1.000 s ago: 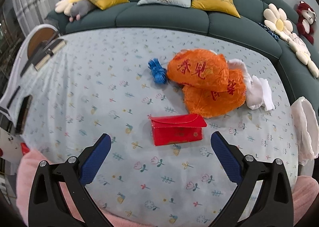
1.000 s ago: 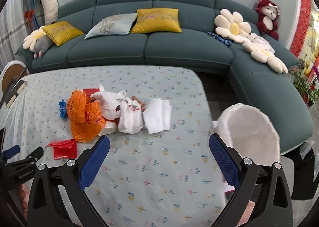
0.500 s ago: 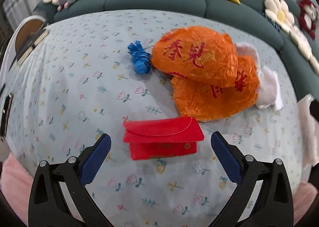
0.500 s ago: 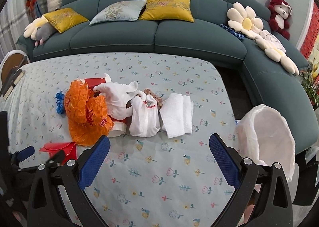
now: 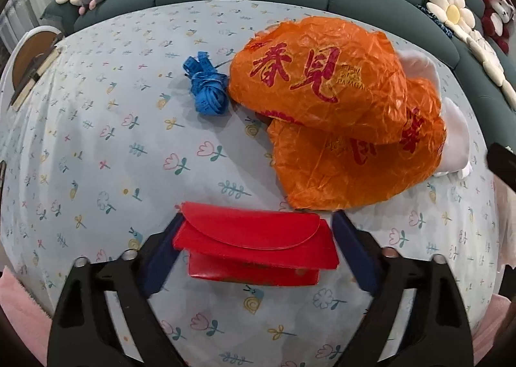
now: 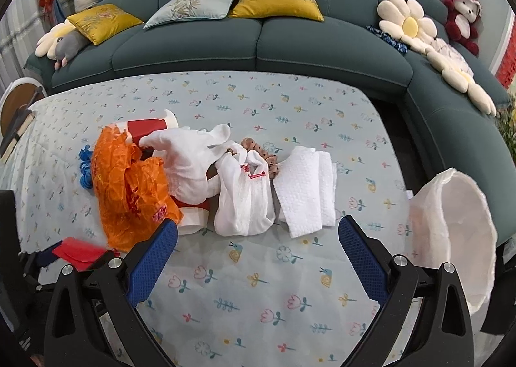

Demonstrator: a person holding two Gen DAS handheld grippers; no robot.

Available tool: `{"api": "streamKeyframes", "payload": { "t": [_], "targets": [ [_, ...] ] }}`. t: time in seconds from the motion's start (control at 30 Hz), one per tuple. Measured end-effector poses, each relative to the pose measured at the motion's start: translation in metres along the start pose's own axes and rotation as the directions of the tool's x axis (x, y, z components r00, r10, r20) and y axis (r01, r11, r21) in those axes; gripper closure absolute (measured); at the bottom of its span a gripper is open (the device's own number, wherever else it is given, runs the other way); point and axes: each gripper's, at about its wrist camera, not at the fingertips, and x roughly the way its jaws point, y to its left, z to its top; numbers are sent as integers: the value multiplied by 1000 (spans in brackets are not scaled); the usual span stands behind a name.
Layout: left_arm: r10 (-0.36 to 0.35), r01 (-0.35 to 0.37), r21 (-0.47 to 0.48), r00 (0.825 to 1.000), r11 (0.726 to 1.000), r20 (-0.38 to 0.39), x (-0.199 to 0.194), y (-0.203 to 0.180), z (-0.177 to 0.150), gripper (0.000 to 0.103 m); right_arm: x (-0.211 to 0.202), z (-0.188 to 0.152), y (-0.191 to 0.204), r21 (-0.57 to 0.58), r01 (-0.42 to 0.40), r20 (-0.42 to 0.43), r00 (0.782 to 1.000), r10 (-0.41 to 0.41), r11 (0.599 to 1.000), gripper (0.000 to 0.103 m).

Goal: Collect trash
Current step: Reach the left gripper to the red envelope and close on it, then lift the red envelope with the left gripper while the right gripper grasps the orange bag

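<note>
A red envelope box (image 5: 254, 244) lies on the flowered tablecloth, between the blue pads of my left gripper (image 5: 256, 251); the jaws stand open on either side of it, close to its ends. It also shows in the right wrist view (image 6: 77, 252). Behind it lie orange plastic bags (image 5: 335, 115) and a blue ribbon bundle (image 5: 206, 89). My right gripper (image 6: 258, 257) is open and empty above the cloth, facing white plastic bags (image 6: 242, 199) and folded white paper towels (image 6: 306, 189).
A white-lined trash bin (image 6: 458, 238) stands off the table's right edge. A teal sofa (image 6: 290, 38) with cushions and plush toys runs behind the table. A red-and-white cup (image 6: 148, 128) lies in the trash pile. A round stool (image 5: 35, 54) sits far left.
My left gripper has moved forward and down until the red envelope box sits between its jaws. My right gripper has moved closer to the trash pile.
</note>
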Motion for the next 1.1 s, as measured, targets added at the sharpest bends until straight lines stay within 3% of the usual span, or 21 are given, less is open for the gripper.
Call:
{"api": "streamKeyframes", "payload": {
  "t": [0.17, 0.23, 0.3, 0.43, 0.47, 0.53, 0.63, 0.7, 0.73, 0.87, 1.1],
  "targets": [
    [-12, 12, -2, 1000, 1000, 5, 1, 2, 4, 35, 8, 3, 14, -10, -66, -14, 998, 66, 998, 16],
    [-23, 23, -5, 1000, 1000, 3, 0, 2, 3, 47, 11, 2, 25, -29, -101, -28, 995, 101, 994, 26],
    [-34, 34, -12, 999, 999, 5, -3, 4, 4, 52, 14, 2, 34, -44, -131, -40, 991, 129, 990, 35],
    [-58, 58, -21, 998, 998, -1, -7, 9, 4, 74, 22, 1, 55, -76, -197, -63, 979, 192, 978, 53],
    [-69, 68, -26, 998, 997, -8, -6, 11, 4, 76, 24, 1, 60, -86, -206, -69, 977, 200, 975, 56],
    [-85, 84, -39, 996, 996, -22, -4, 12, 3, 76, 30, 1, 68, -100, -228, -92, 971, 219, 969, 76],
    [-89, 88, -35, 996, 995, -13, -9, 14, 0, 76, 29, 0, 71, -108, -250, -100, 966, 240, 962, 85],
    [-92, 92, -37, 996, 995, -11, -11, 13, -1, 77, 27, 0, 70, -108, -259, -99, 963, 249, 960, 87],
    [-97, 96, -38, 995, 995, -10, -12, 12, -1, 83, 24, 0, 69, -104, -263, -94, 963, 254, 959, 88],
    [-101, 101, -33, 995, 994, 0, -19, 9, -1, 92, 12, 1, 60, -80, -272, -68, 961, 267, 959, 89],
    [-117, 117, -2, 992, 993, 39, -46, -4, -1, 98, -22, 10, 35, -49, -264, 16, 964, 265, 963, 89]
  ]
}}
